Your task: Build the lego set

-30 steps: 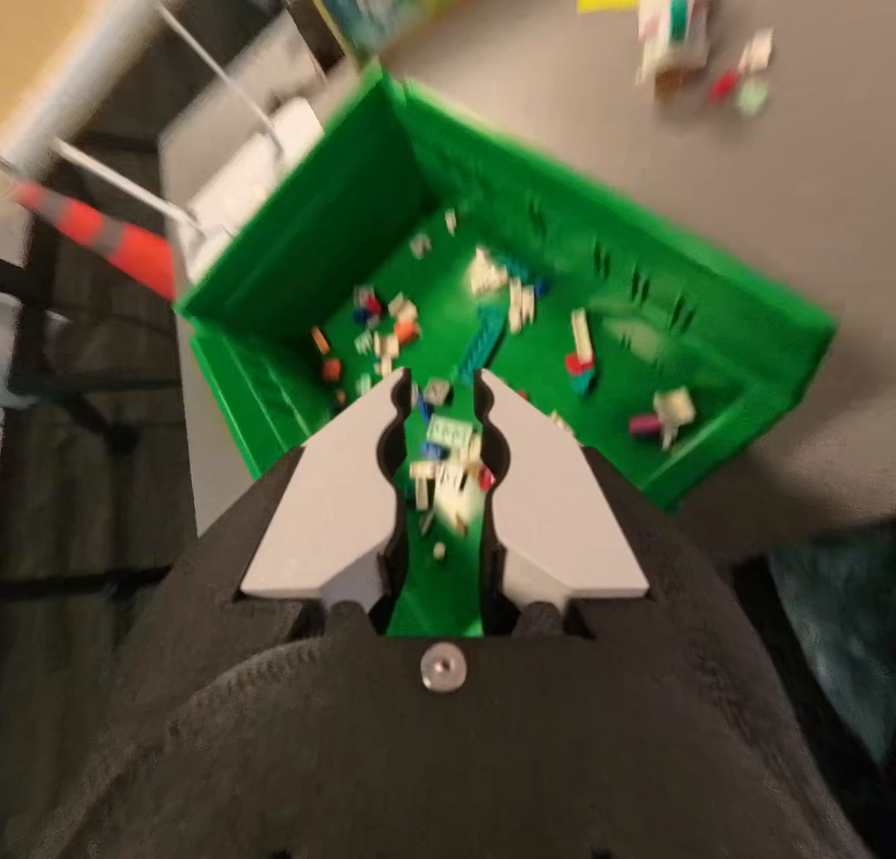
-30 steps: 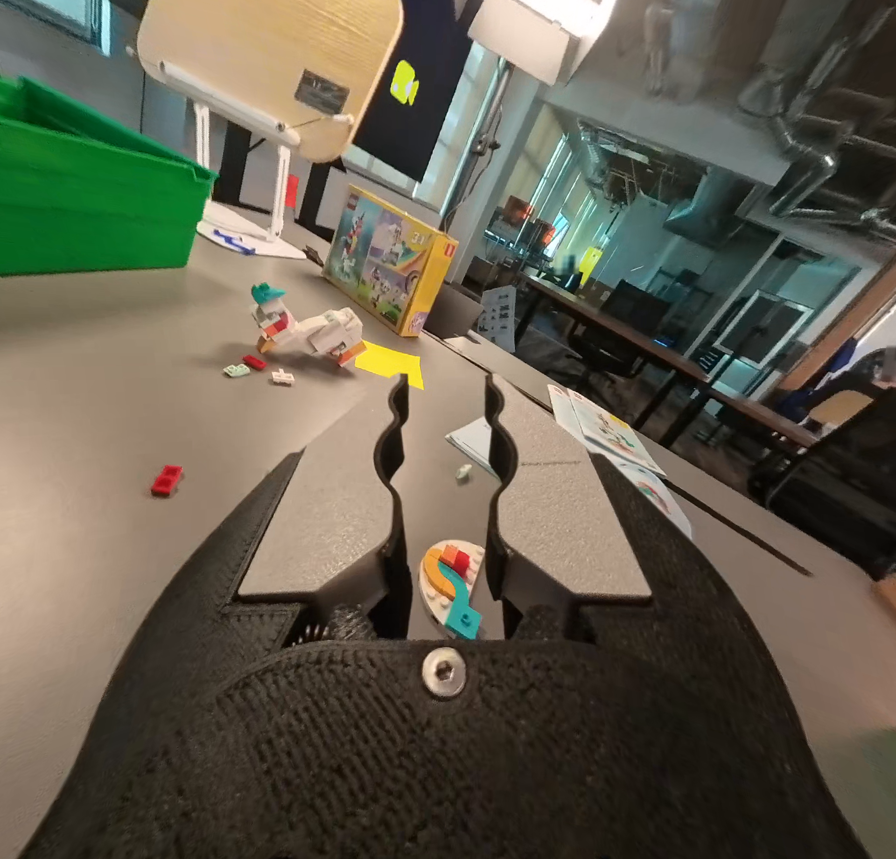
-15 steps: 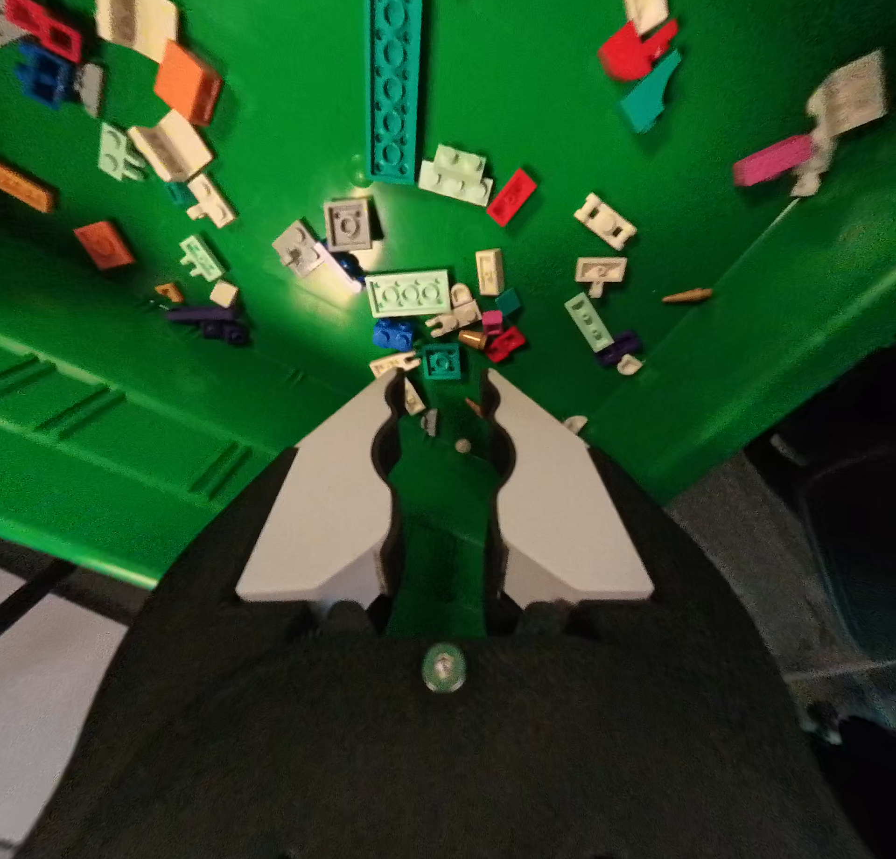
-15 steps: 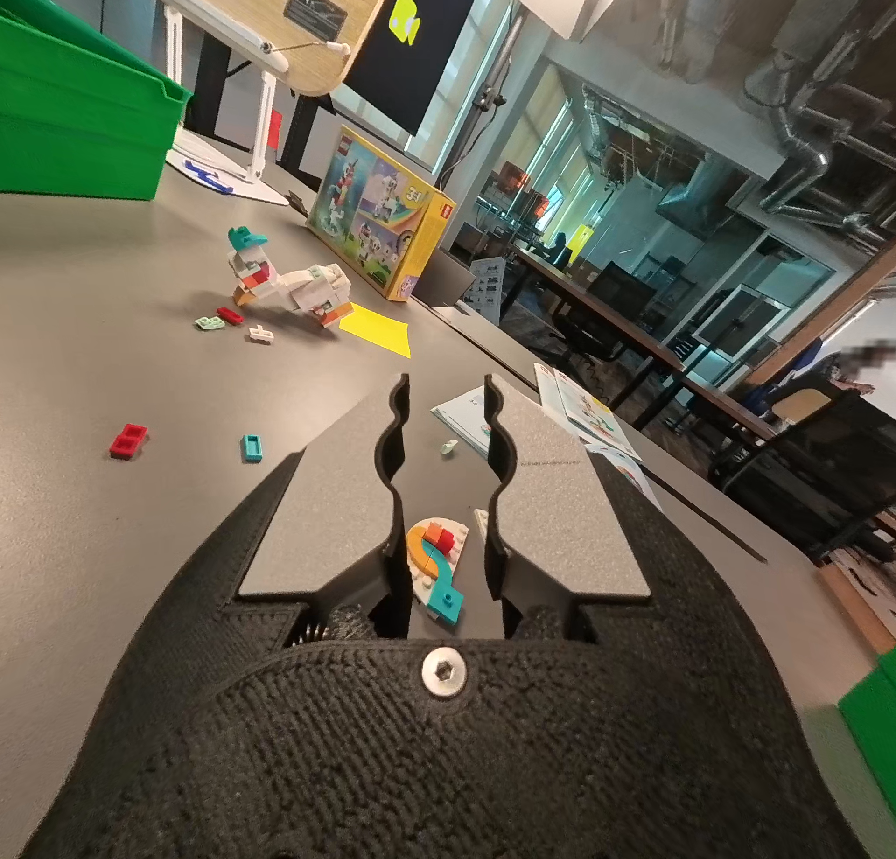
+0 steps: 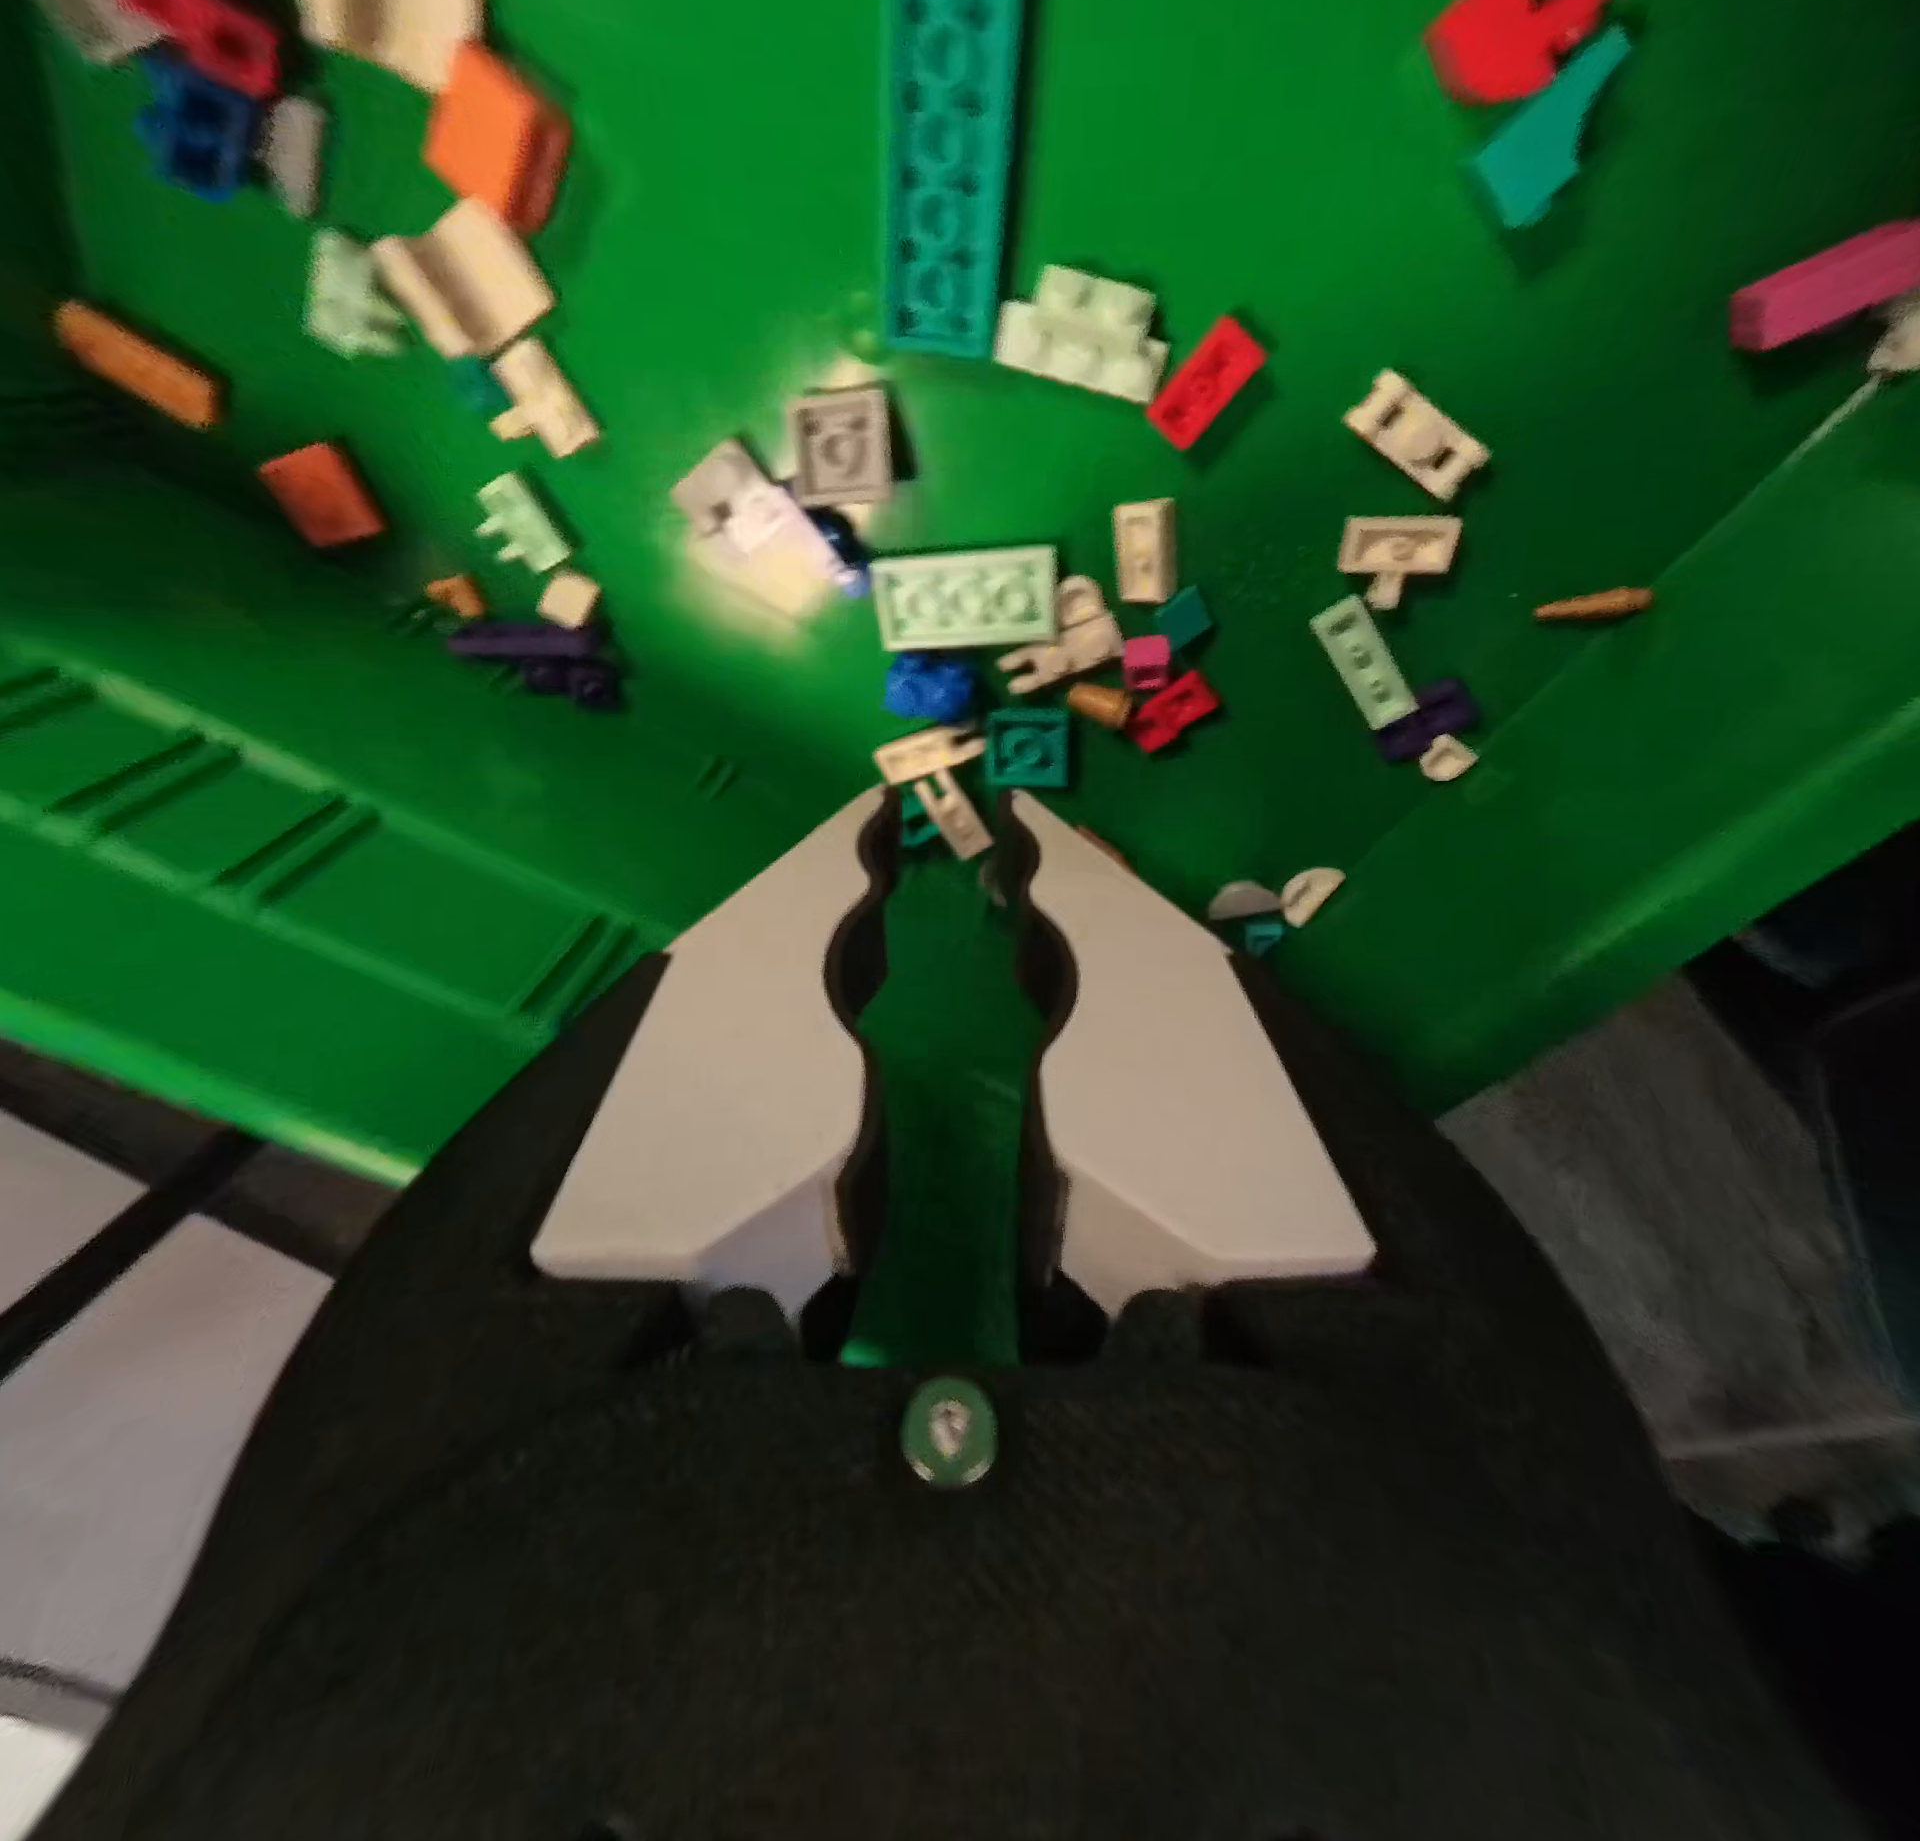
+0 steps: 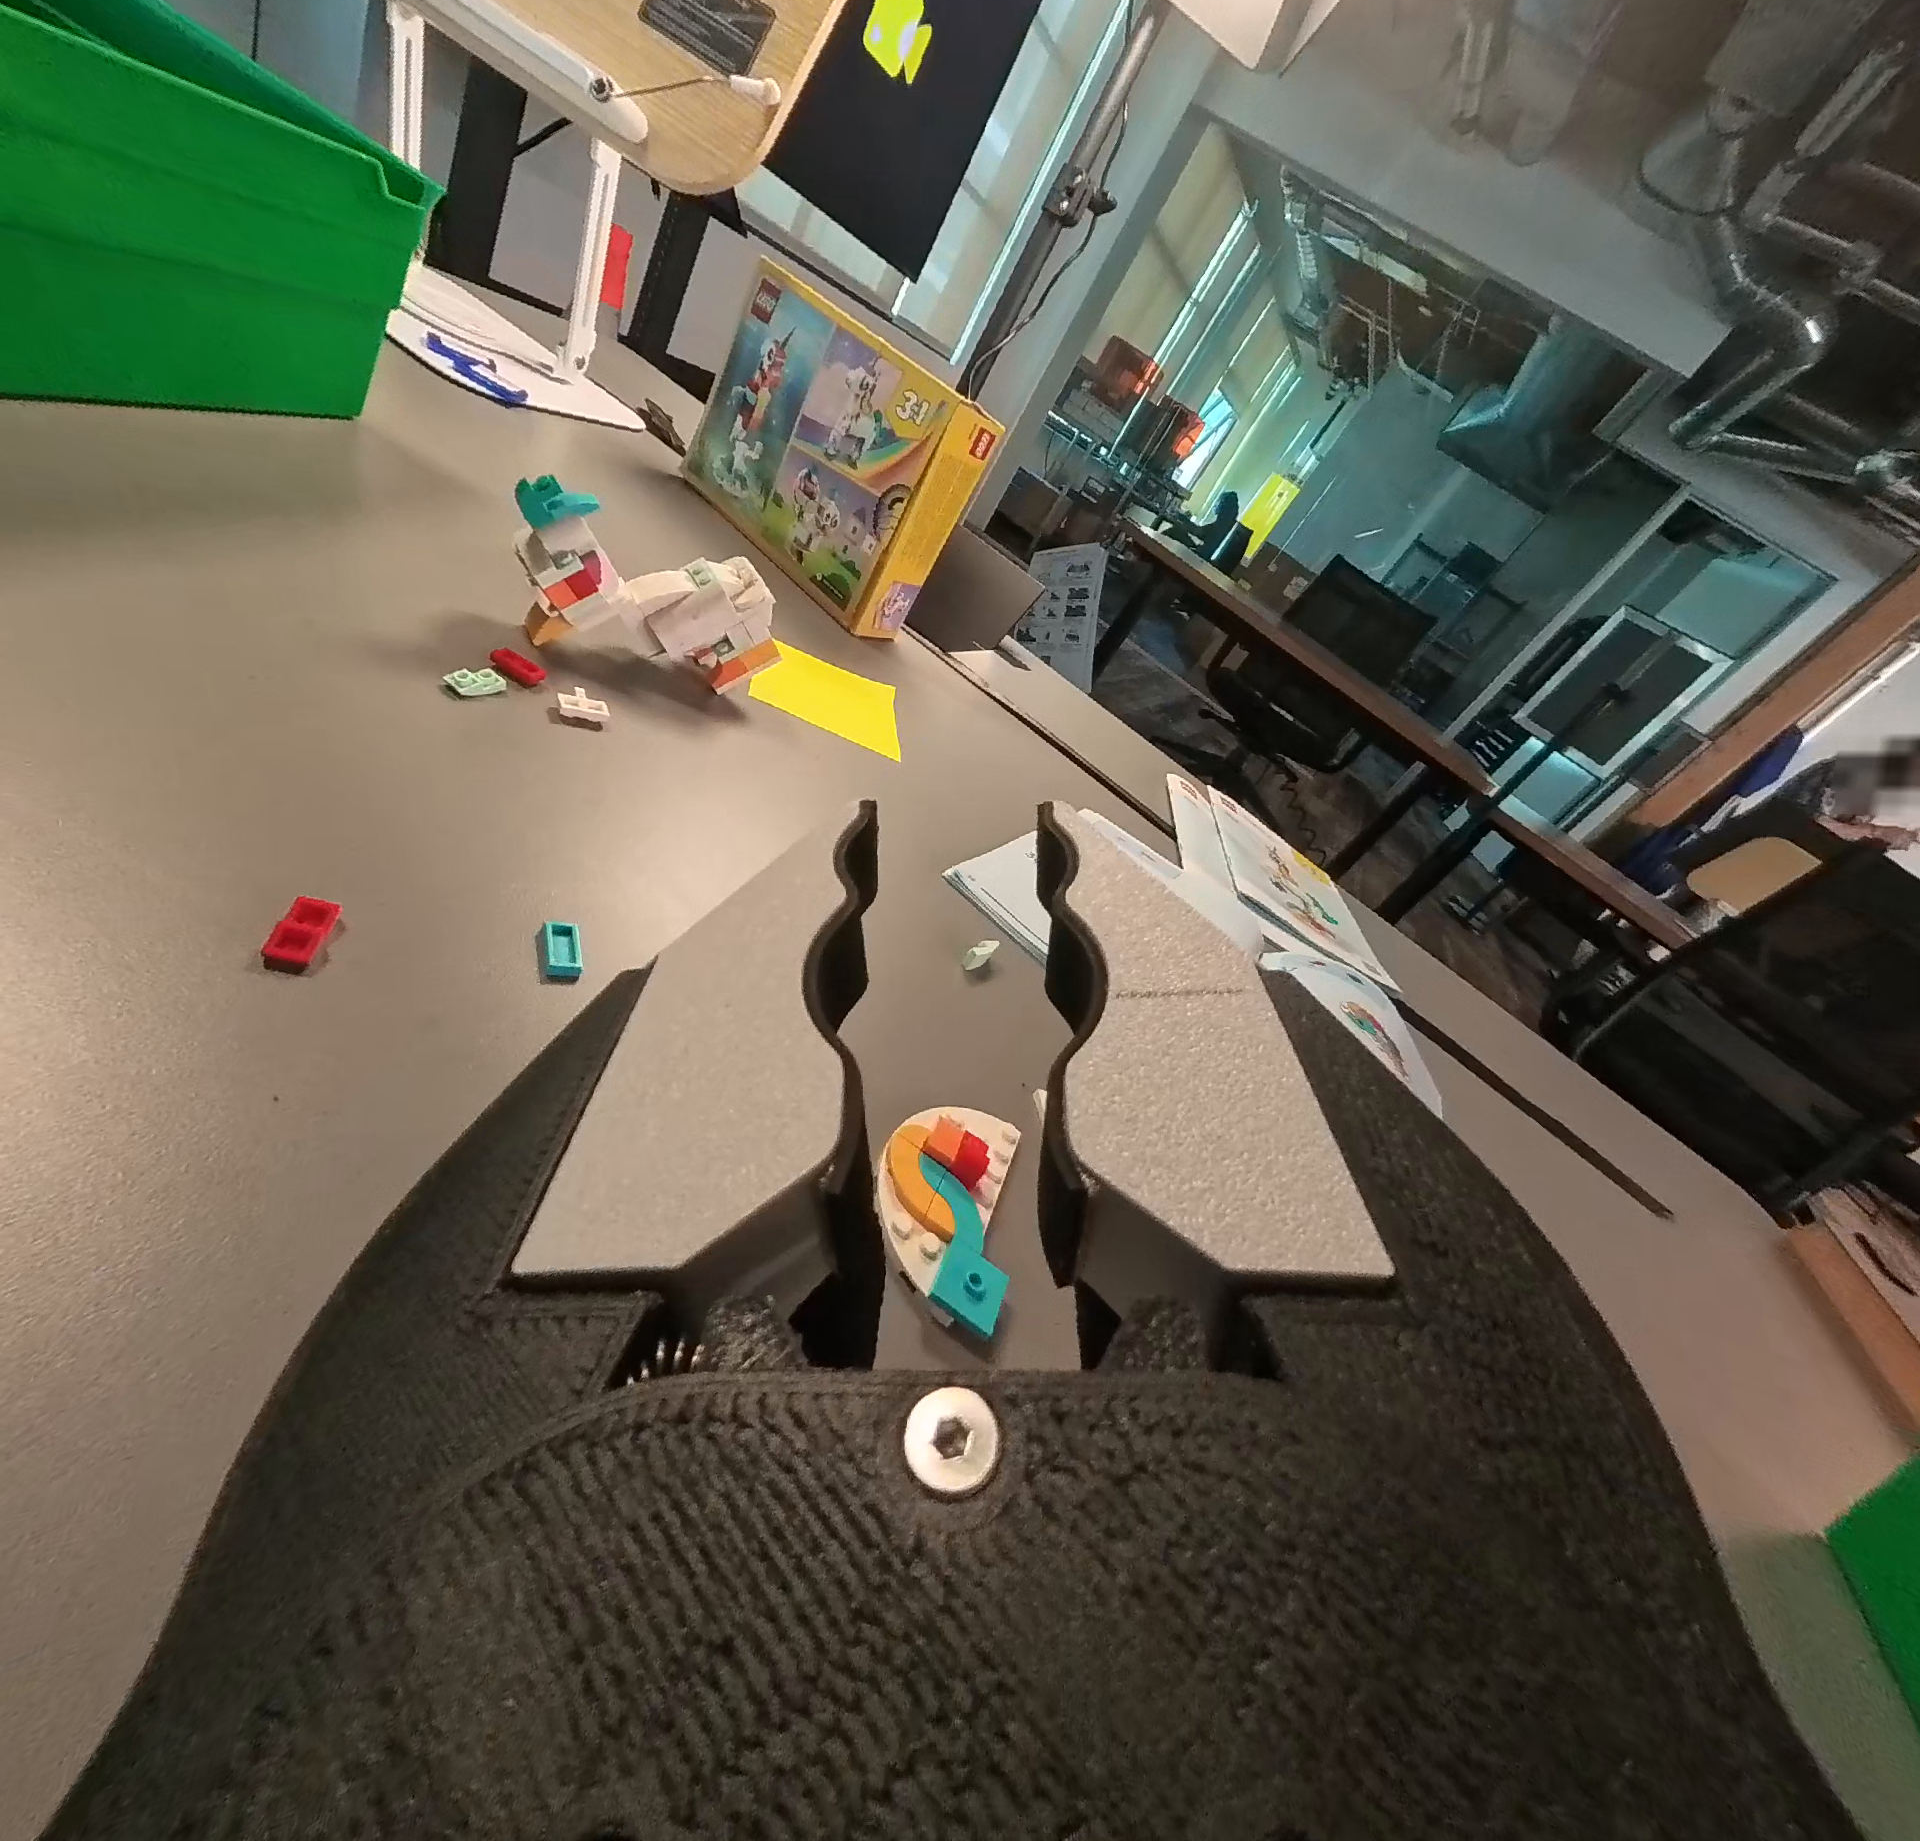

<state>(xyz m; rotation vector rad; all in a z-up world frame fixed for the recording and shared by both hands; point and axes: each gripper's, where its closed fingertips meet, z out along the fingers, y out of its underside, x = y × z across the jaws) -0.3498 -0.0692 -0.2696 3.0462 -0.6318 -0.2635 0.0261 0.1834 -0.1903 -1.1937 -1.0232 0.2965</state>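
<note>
My left gripper (image 5: 948, 804) is open and empty, low inside the green bin (image 5: 312, 939), its tips just short of a small white piece (image 5: 954, 817) and a teal square plate (image 5: 1027, 747). Many loose bricks lie on the bin floor, among them a long teal plate (image 5: 951, 129) and a mint plate (image 5: 964, 596). My right gripper (image 6: 956, 820) is open and empty above the grey table (image 6: 208, 1116). A white half-round plate with orange, red and teal pieces (image 6: 948, 1204) lies on the table between its fingers. A partly built white animal model (image 6: 634, 596) stands farther off.
On the table lie a red plate (image 6: 301, 931), a teal tile (image 6: 559, 950), a few small pieces (image 6: 520, 674) by the model, a yellow paper (image 6: 831, 700), the set's yellow box (image 6: 842, 461) and instruction booklets (image 6: 1278, 887). The green bin (image 6: 177, 233) is at the far left.
My left gripper swung down from above the bin into it and came closer to the loose pieces. My right gripper tilted and drew back a little, so more of the table shows.
</note>
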